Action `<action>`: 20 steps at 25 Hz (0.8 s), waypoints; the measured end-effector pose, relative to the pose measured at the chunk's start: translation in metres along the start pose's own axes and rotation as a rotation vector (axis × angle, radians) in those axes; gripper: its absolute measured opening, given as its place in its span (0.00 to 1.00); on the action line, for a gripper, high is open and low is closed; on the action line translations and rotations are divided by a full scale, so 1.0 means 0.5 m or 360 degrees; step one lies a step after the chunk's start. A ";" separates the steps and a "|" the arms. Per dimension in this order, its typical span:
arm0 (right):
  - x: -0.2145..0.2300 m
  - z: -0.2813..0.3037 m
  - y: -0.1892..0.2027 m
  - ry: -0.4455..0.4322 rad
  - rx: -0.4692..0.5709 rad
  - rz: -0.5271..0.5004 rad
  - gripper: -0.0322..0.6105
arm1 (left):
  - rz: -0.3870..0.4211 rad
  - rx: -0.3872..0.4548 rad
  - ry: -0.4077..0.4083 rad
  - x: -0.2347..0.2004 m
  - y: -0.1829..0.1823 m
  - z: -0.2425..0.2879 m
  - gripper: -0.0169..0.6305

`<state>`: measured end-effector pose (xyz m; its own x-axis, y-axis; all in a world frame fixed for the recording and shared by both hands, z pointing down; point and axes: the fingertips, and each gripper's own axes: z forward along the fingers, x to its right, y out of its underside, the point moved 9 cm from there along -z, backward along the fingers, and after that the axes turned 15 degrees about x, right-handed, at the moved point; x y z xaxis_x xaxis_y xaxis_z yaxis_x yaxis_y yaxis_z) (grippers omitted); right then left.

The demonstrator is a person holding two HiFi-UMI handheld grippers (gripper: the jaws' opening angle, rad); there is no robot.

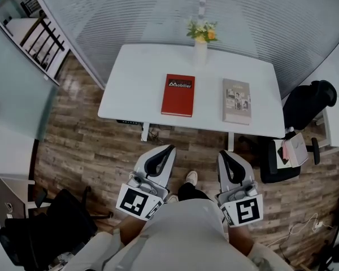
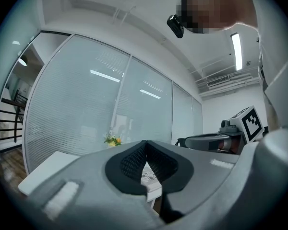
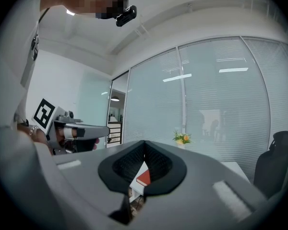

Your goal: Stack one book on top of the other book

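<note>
A white table (image 1: 135, 66) stood on a wood floor (image 1: 85, 145) before a glass wall with blinds. On it lay a red book (image 1: 178, 95) and a beige book (image 1: 237, 101), flat, side by side but apart. A vase of flowers (image 1: 201, 38) stood behind them. The left gripper (image 1: 167, 148) and right gripper (image 1: 225, 153) hung short of the table, jaws closed on nothing.
</note>
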<state>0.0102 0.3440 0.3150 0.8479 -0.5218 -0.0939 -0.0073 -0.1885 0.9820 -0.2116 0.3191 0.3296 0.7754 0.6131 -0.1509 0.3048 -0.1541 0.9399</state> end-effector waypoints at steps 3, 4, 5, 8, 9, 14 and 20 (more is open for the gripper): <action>0.033 0.012 0.005 -0.0006 0.0004 0.0008 0.06 | 0.0006 -0.0005 -0.0012 0.001 0.009 0.031 0.03; 0.046 0.016 0.007 -0.0008 0.0005 0.0011 0.06 | 0.0009 -0.0005 -0.0016 0.002 0.012 0.042 0.03; 0.058 0.020 0.009 -0.0009 0.0006 0.0013 0.06 | 0.0012 -0.0006 -0.0020 0.002 0.016 0.055 0.03; 0.098 0.034 0.016 -0.0011 0.0005 0.0017 0.06 | 0.0015 -0.0008 -0.0030 0.003 0.027 0.093 0.03; 0.110 0.038 0.017 -0.0012 0.0004 0.0018 0.06 | 0.0016 -0.0010 -0.0033 0.003 0.030 0.105 0.03; 0.174 0.056 0.027 -0.0015 0.0014 0.0026 0.06 | 0.0019 -0.0029 -0.0038 0.006 0.054 0.168 0.03; 0.250 0.075 0.044 -0.0017 0.0004 0.0035 0.06 | 0.0006 -0.0044 -0.0044 0.008 0.084 0.238 0.03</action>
<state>0.0960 0.2433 0.3189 0.8417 -0.5349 -0.0742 -0.0271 -0.1790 0.9835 -0.1298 0.2228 0.3318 0.7916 0.5909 -0.1557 0.2871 -0.1347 0.9484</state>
